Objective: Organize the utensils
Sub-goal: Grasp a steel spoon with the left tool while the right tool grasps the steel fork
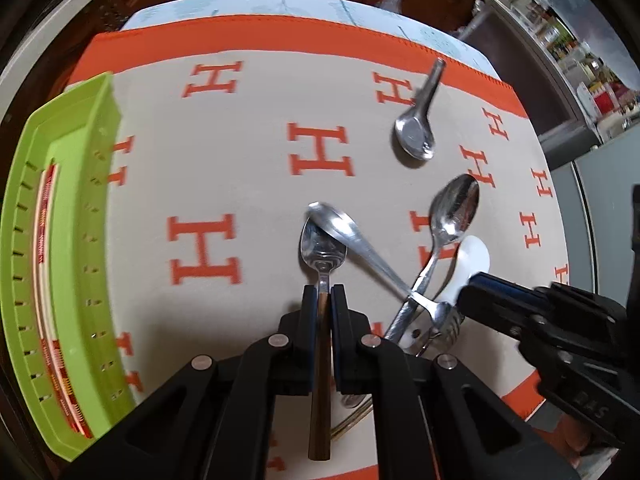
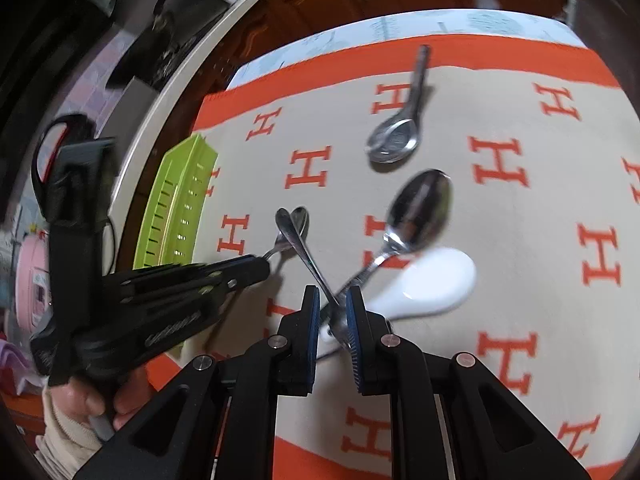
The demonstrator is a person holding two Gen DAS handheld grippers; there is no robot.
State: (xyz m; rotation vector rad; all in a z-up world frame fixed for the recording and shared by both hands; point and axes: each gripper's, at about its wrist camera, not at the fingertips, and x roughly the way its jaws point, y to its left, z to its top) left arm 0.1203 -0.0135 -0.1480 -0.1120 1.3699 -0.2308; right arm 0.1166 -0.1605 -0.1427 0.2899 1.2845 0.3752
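Left wrist view: left gripper (image 1: 324, 300), jaws clamped on the handle of a steel spoon (image 1: 322, 246), bowl over the counter's middle. Green tray (image 1: 64, 216) at the left edge. Orange-bordered H-patterned cloth (image 1: 248, 152).

Right wrist view: right gripper (image 2: 333, 312), jaws around crossed spoon handles (image 2: 334, 304) without pressing them; white ceramic spoon (image 2: 428, 284) just beside.

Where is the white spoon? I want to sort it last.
The white spoon lies on the cloth right of the right gripper, its handle under the crossed metal spoons; the left wrist view shows it at right.
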